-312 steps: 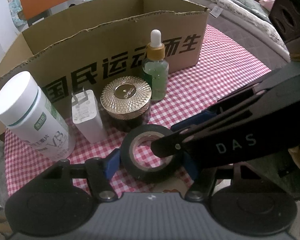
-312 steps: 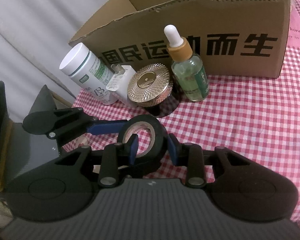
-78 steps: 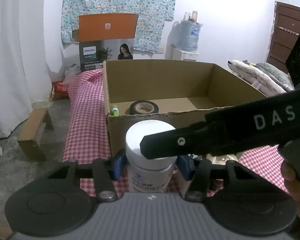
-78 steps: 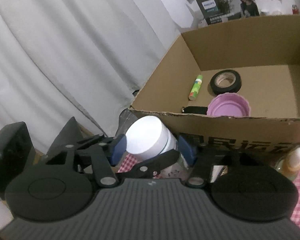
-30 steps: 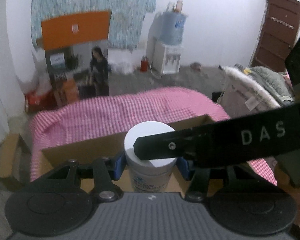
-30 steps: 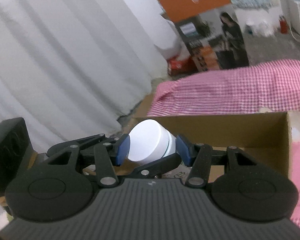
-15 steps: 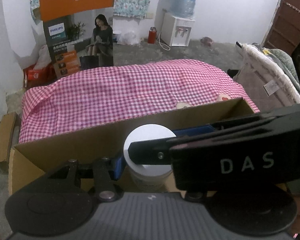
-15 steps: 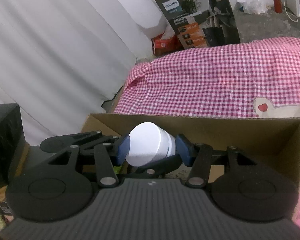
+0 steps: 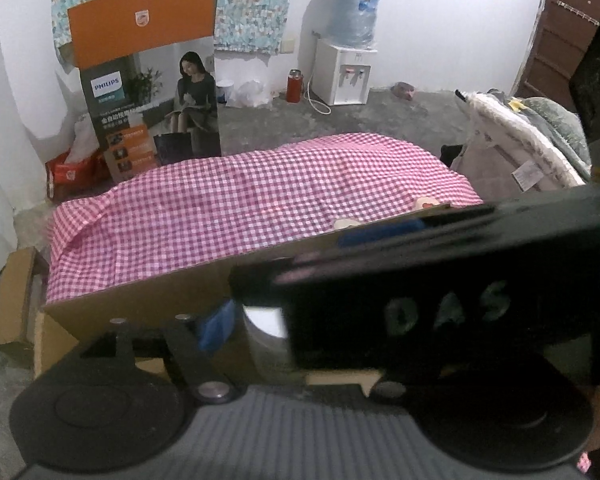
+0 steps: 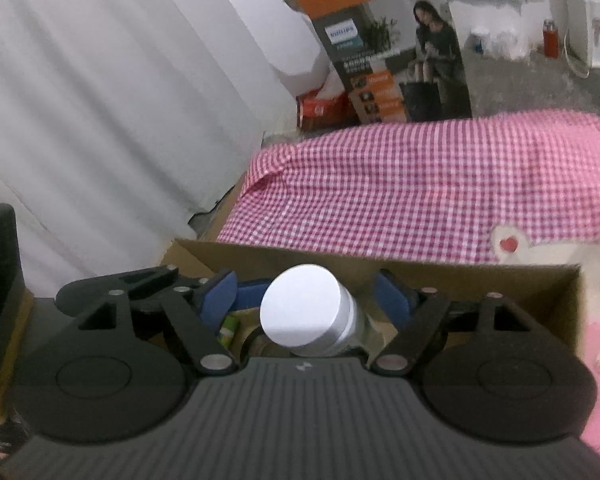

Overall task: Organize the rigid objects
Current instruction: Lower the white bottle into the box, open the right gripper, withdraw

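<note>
A white-capped bottle (image 10: 306, 314) tilts inside the cardboard box (image 10: 480, 280), near its left end, as both grippers let it go. The right gripper (image 10: 306, 292) has its jaws opening, blue pads standing clear of the cap on either side, so the bottle appears to be dropping free toward the box floor. The left gripper (image 9: 300, 320) is opening too; its one visible blue pad (image 9: 216, 326) sits apart from the bottle (image 9: 266, 322). The two-gripper hold probably steadied a wide, smooth bottle over the box wall. The box rests on a pink checked cloth (image 9: 240, 216) near its front edge. The right view shows the cap in full, with a green tube (image 10: 229, 330) and a dark ring beneath it. The left view hides most of the bottle behind the blurred right gripper, but shows a water cooler (image 9: 346, 72) and a door.
</note>
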Motion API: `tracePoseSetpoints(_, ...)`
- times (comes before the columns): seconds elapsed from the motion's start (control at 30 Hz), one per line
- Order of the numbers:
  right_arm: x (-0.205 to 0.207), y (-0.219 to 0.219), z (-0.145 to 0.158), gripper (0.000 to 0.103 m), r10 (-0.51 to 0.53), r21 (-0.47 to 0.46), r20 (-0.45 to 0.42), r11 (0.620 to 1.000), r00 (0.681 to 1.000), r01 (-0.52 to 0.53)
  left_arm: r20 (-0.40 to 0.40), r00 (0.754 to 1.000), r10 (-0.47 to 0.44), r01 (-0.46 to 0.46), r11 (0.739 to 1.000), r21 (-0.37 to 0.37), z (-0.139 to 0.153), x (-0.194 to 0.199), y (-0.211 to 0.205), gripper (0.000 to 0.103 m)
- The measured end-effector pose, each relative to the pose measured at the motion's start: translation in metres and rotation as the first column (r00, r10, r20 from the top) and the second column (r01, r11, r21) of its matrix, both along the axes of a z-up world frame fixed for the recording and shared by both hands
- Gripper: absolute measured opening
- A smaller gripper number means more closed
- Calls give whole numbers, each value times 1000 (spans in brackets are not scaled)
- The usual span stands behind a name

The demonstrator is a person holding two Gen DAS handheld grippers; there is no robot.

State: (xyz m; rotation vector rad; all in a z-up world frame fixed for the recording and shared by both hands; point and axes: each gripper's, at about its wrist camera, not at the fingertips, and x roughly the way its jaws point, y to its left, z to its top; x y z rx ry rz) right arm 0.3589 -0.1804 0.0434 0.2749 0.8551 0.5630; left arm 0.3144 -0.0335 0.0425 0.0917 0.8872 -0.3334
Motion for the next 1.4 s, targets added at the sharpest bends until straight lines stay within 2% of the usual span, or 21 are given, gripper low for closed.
tracePoseSetpoints(0.2,-41,-22,39,78,-24,52,97,998,995,19,60,998,-3,4,1000,-17,29,-31,8,85)
tracePoseSetpoints(0.43,-131,-60,87,81,-51,113,239,993,970,24,139,990,-21,29,998,-56,64,-93,22,89)
tracePoseSetpoints(0.6,-200,-82,94,81,-63,140,287,990,956,23,197,979,-47,54,998,-31,72,-145,25,93)
tracePoseSetpoints(0.83,-272,-98,67,81,-92,161,275,986,957,48,222,972,-80,100,992,-80,47,-215,24,93)
tracePoseSetpoints(1.03,-292,-98,18,81,-121,138,185,986,975,96,188,975,-121,144,984,-110,6,-234,13,92)
tracePoseSetpoints(1.1,-291,-94,4,80,-128,128,152,986,980,109,175,976,-133,152,983,-100,-6,-235,6,89)
tracePoseSetpoints(1.23,-282,-85,-15,72,-110,106,107,989,988,98,155,976,-153,165,984,-68,-27,-227,-9,73)
tracePoseSetpoints(1.4,-259,-66,-28,57,-64,70,85,996,994,58,134,979,-155,162,986,-40,-44,-212,-17,61)
